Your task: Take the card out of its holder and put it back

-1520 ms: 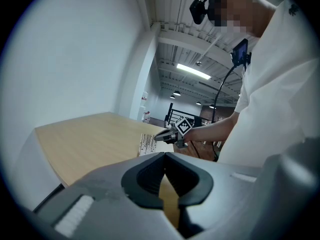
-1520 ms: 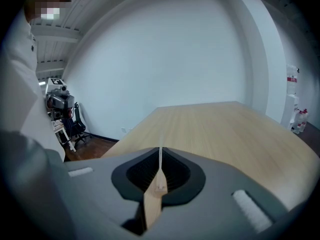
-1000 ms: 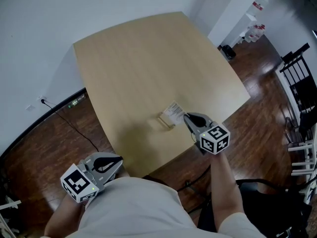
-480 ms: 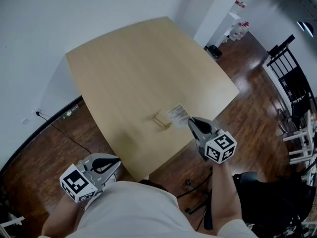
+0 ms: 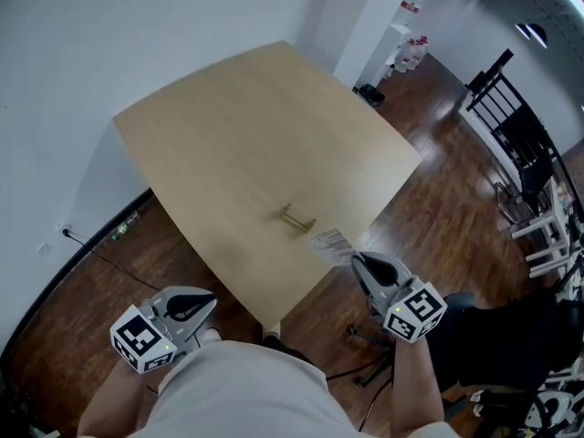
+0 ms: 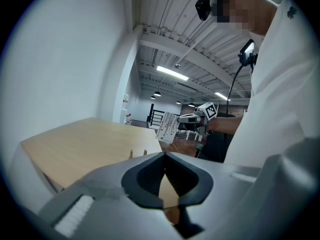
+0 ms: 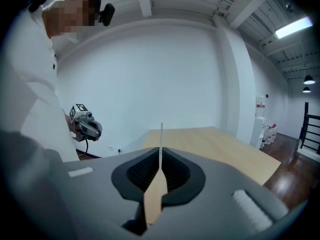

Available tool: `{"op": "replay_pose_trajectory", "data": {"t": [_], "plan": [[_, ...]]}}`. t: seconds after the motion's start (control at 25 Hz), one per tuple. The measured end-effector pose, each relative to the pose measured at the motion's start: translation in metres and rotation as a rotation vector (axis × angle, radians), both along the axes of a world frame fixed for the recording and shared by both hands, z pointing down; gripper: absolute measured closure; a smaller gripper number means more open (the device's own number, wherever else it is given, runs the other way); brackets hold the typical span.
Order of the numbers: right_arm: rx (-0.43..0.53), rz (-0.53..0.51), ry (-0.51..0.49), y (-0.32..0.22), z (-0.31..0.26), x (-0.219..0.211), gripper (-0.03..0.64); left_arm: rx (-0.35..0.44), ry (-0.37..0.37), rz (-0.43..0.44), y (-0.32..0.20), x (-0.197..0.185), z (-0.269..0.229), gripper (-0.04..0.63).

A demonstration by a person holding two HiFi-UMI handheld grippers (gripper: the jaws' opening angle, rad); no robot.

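We look down on a pale wooden table that stands against a white wall on a dark wooden floor. Black chairs stand far off to the right. A thin cable runs along the floor at the left.

The holder sits on the table, close to the near edge, and we see no card in it. From the left gripper view it shows as 2 short upright posts.

The card is out of the holder and up in the air. It hangs just to the near right of the holder, over the table's near edge, clear of both.

The right gripper has it. In the right gripper view we see the card edge-on, a thin upright line pinched between the 2 dark pads, so these jaws are clamped on the card. From the left gripper view the card tilts a little, with its printed face toward us.

The left gripper is held low at the near left, off the table and close to the person's body, well apart from the card and the holder. Its jaws meet at the tips and we see nothing between them.
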State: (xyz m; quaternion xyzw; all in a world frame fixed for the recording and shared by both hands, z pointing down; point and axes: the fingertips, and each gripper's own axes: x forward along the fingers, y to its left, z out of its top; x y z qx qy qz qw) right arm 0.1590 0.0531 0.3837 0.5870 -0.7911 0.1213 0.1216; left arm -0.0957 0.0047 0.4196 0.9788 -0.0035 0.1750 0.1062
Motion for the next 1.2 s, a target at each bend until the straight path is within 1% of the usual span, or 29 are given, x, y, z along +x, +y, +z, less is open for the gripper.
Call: {"op": "replay_pose_trajectory", "data": {"t": [0.16, 0.32, 0.48, 0.6, 0.76, 0.96, 1.2], "plan": [[0.007, 0.001, -0.011, 0.033, -0.013, -0.044, 0.597, -0.001, 0.016, 0.027, 0.001, -0.017, -0.003, 0.589], [0.005, -0.025, -0.020, 0.061, -0.023, -0.090, 0.597, -0.003, 0.025, 0.056, 0.005, -0.030, -0.004, 0.588], [0.011, -0.044, -0.035, 0.081, -0.030, -0.131, 0.597, -0.010, 0.021, 0.083, 0.009, -0.045, 0.002, 0.586], [0.017, -0.040, -0.037, 0.090, -0.033, -0.154, 0.597, -0.011, 0.014, 0.096, 0.010, -0.057, 0.007, 0.585], [0.017, -0.019, -0.037, 0.096, -0.033, -0.170, 0.597, -0.015, 0.021, 0.115, 0.011, -0.065, 0.010, 0.584], [0.023, -0.017, -0.036, 0.101, -0.037, -0.182, 0.597, -0.022, 0.048, 0.119, 0.013, -0.068, 0.005, 0.580], [0.026, -0.042, -0.022, 0.100, -0.043, -0.196, 0.597, -0.008, 0.050, 0.110, 0.014, -0.078, 0.007, 0.580]]}}
